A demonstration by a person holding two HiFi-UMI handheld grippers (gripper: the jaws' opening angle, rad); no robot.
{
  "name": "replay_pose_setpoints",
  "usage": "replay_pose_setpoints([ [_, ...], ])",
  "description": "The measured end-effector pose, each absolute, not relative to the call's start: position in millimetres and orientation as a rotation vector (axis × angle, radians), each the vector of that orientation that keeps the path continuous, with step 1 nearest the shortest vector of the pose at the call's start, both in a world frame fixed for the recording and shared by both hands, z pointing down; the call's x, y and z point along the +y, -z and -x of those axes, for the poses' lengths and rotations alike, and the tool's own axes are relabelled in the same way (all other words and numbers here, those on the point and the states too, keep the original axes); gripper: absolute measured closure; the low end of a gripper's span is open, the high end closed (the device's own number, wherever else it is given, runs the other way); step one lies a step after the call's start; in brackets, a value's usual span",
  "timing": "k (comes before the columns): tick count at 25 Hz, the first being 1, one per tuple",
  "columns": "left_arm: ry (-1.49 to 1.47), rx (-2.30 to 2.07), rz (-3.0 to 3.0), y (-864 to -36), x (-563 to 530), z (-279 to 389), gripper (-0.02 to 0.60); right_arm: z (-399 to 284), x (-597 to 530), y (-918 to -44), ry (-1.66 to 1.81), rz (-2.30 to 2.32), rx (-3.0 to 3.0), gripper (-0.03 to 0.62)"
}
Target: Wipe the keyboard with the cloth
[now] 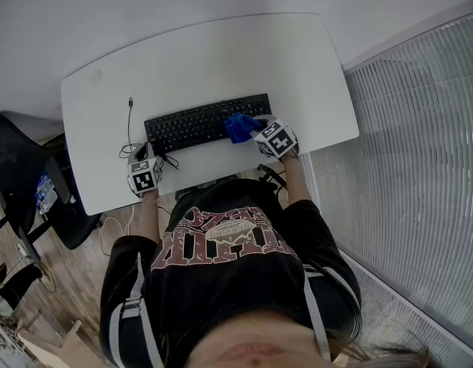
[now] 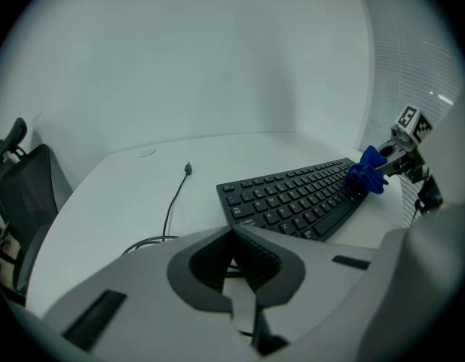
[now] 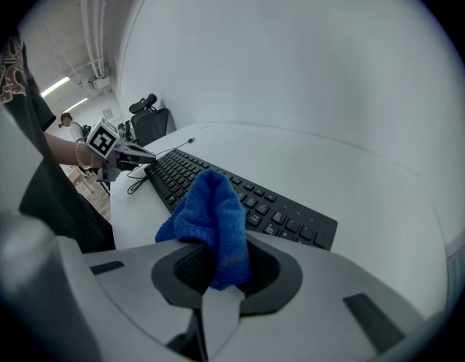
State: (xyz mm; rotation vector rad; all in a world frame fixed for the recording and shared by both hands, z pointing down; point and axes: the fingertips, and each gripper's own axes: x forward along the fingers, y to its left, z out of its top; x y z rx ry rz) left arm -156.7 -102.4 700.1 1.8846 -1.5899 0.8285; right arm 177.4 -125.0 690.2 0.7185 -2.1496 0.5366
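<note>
Left gripper (image 2: 233, 241) low in foreground, jaws pressed together, nothing between them. Beyond it, white table (image 2: 119, 202). Black keyboard (image 2: 292, 199) lies angled across table, near end just past gripper. Thin black cable (image 2: 172, 206) runs from loose plug (image 2: 188, 169) back toward gripper, looping beside keyboard's left end. At keyboard's far end, right gripper (image 2: 378, 167) pinches blue cloth (image 2: 365, 176), cloth touching keys. Marker cube (image 2: 411, 121) above that gripper. Black chair (image 2: 22, 202) at left table edge. Plain white wall behind.
</note>
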Motion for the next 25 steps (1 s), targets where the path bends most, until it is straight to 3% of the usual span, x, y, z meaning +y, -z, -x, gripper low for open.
replay_pose_setpoints([
  [25, -0.823, -1.617, -1.859, -697, -101, 157, 0.549, -291, -124, -691, -0.625, -0.999, -1.99, 0.53],
])
